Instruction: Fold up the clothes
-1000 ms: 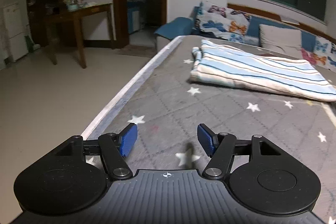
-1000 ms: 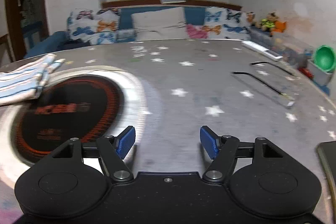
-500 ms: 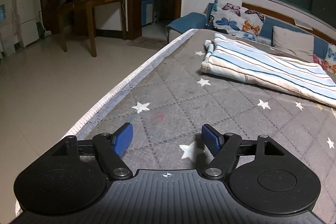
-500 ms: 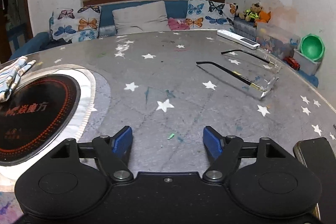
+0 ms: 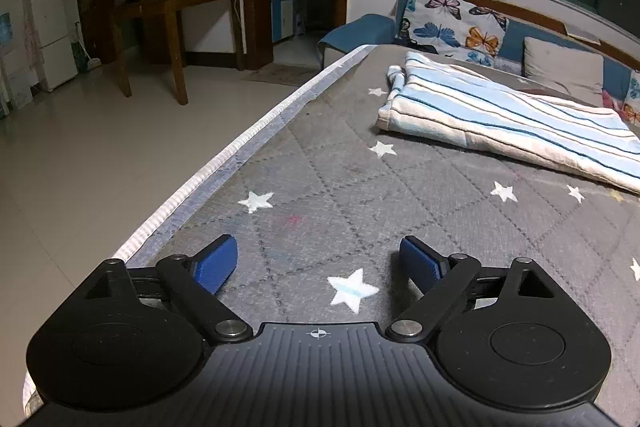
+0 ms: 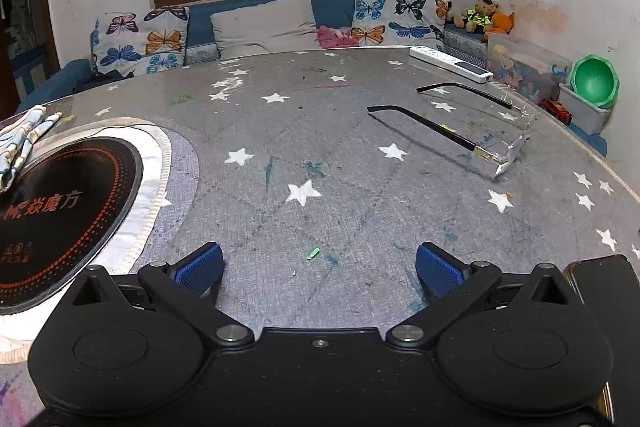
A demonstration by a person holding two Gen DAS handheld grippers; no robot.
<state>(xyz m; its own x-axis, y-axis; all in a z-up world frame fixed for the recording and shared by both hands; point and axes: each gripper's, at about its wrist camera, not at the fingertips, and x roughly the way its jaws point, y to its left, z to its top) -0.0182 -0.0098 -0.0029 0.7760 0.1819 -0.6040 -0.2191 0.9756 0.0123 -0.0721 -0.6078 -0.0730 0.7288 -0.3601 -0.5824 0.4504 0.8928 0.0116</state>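
A folded blue-and-white striped garment (image 5: 500, 115) lies on the grey star-patterned table cover (image 5: 360, 187), far ahead and to the right of my left gripper (image 5: 320, 261). That gripper is open and empty, low over the cover near its left edge. A corner of the garment (image 6: 24, 131) shows at the far left in the right wrist view. My right gripper (image 6: 320, 267) is open and empty, low over the cover, well apart from the garment.
A black induction hob (image 6: 56, 215) sits in a round cut-out at the left. Clear glasses (image 6: 472, 131), a white remote (image 6: 450, 63) and a dark phone (image 6: 604, 287) lie to the right. Butterfly cushions (image 6: 140, 39) line the sofa behind. The table's left edge (image 5: 240, 147) drops to the floor.
Both grippers have drawn back and turned: the left view now shows more floor and table edge, the right view has swung right, away from the hob toward the glasses. Both stayed open.
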